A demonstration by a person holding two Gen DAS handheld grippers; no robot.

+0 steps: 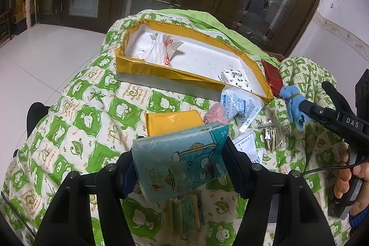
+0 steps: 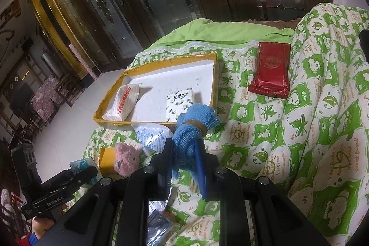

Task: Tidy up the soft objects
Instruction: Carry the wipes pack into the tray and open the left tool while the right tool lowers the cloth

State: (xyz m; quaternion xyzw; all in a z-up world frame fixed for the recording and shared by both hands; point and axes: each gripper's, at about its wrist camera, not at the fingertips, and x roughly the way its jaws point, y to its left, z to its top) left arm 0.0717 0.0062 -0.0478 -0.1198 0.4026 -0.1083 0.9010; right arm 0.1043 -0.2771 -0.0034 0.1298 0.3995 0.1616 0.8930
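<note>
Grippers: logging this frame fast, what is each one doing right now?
Left gripper: closed on the teal tissue pack.
Right gripper: shut on the blue cloth bundle.

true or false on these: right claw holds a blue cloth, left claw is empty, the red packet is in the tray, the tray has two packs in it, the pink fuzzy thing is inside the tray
1. The right claw grips the blue cloth: true.
2. The left claw is empty: false, it holds a teal tissue pack.
3. The red packet lies in the yellow-edged tray: false, it lies on the quilt beside it.
4. The tray holds two packs: true.
5. The pink fuzzy thing is in the tray: false, it is outside.
</note>
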